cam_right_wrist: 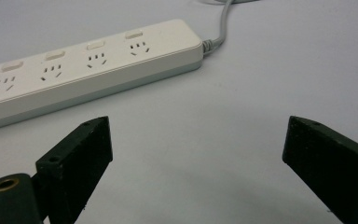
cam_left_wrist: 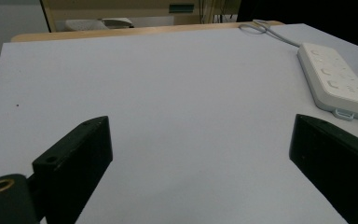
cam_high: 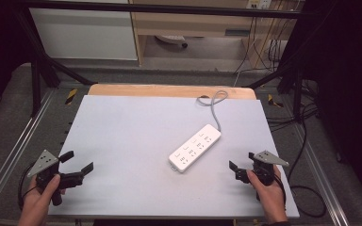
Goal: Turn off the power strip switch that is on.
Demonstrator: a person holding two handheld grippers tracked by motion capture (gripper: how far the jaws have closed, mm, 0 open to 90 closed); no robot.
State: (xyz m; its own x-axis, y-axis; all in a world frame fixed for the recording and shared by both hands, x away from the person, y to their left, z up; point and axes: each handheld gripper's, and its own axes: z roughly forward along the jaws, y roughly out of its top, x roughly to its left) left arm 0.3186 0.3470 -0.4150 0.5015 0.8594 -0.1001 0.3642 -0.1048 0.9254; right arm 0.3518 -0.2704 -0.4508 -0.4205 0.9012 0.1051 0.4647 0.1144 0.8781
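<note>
Left hand-held gripper (cam_high: 78, 162): sitting at the near left corner of the worktop (cam_high: 122, 136), gripped by the person's left hand (cam_high: 40, 197), jaws spread wide and holding nothing. Its own view is showing bare pale worktop between the two black jaws.

Right hand-held gripper (cam_high: 241, 160): resting at the near right edge, gripped by the right hand (cam_high: 268, 190), jaws likewise spread wide and holding nothing, pointing toward the power strip.

Power strip (cam_high: 194, 147): white, lying flat and diagonally on the worktop, right of centre, near the right hand-held gripper but apart from it, and well apart from the left one. Sockets and switches are facing up.

Cord (cam_high: 214, 106): grey, running from the strip's far end toward the far edge and curling there in a loop.
</note>
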